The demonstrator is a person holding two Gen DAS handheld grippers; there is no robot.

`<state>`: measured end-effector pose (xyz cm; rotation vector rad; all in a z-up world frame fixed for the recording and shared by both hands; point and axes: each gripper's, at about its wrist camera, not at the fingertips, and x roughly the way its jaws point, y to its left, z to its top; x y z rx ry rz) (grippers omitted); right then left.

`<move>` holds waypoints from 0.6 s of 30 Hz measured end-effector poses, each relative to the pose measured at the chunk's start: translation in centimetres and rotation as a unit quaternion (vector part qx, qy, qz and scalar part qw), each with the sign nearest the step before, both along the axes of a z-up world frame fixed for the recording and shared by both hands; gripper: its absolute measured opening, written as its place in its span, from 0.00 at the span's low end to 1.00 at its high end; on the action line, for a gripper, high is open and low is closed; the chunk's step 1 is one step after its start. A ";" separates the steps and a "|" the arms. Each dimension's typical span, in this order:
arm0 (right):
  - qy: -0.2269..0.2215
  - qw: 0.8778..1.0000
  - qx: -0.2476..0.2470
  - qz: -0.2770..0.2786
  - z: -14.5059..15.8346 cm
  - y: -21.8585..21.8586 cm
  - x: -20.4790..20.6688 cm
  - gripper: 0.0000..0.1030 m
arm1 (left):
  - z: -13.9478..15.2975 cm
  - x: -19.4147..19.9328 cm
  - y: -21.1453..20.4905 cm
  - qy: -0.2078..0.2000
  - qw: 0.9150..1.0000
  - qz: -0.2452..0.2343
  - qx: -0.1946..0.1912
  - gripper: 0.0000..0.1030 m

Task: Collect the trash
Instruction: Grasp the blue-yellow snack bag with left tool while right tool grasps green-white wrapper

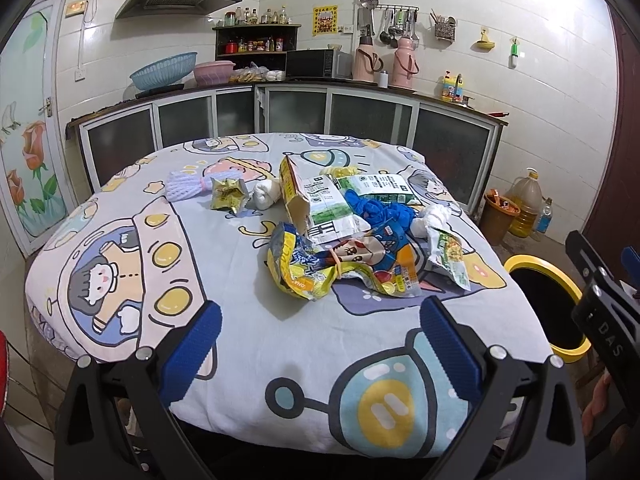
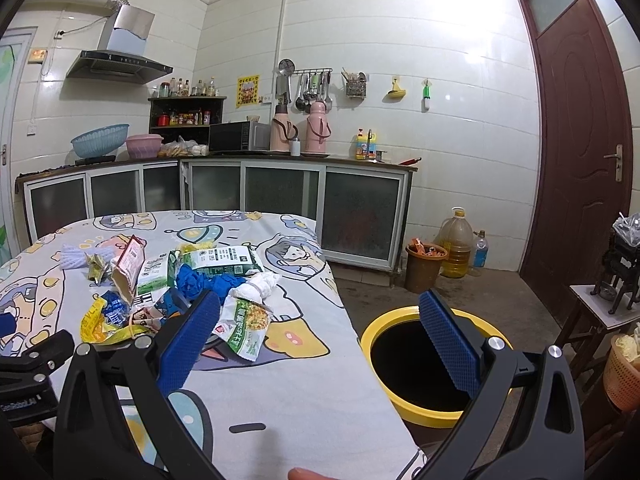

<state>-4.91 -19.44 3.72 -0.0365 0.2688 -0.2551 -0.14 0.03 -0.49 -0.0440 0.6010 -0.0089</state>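
Note:
Trash lies in a pile mid-table: a yellow-blue snack wrapper, an open carton, a green-white packet, a blue crumpled bag, a green noodle packet, a gold wrapper and white foam netting. The pile also shows in the right wrist view, with the noodle packet nearest. A yellow-rimmed bin stands on the floor right of the table. My left gripper is open and empty above the table's near part. My right gripper is open and empty over the table's right edge.
The table carries a cartoon-print cloth. The bin also shows at the right in the left wrist view. A brown bucket and an oil jug stand by the cabinets. A small side table and an orange basket stand at the right.

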 end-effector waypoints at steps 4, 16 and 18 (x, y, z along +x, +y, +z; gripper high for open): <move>-0.003 1.000 0.009 -0.009 0.2 -1.0 0.6 0.93 | -0.4 0.2 0.5 0.014 1.000 0.007 -0.009 0.93; 0.065 0.987 0.100 0.107 -0.5 -4.9 6.7 0.93 | -2.3 0.9 3.2 0.026 0.984 -0.081 -0.155 0.93; 0.085 0.986 0.086 0.118 -1.2 -4.7 8.0 0.93 | -3.1 1.7 3.0 0.048 0.978 -0.102 -0.175 0.93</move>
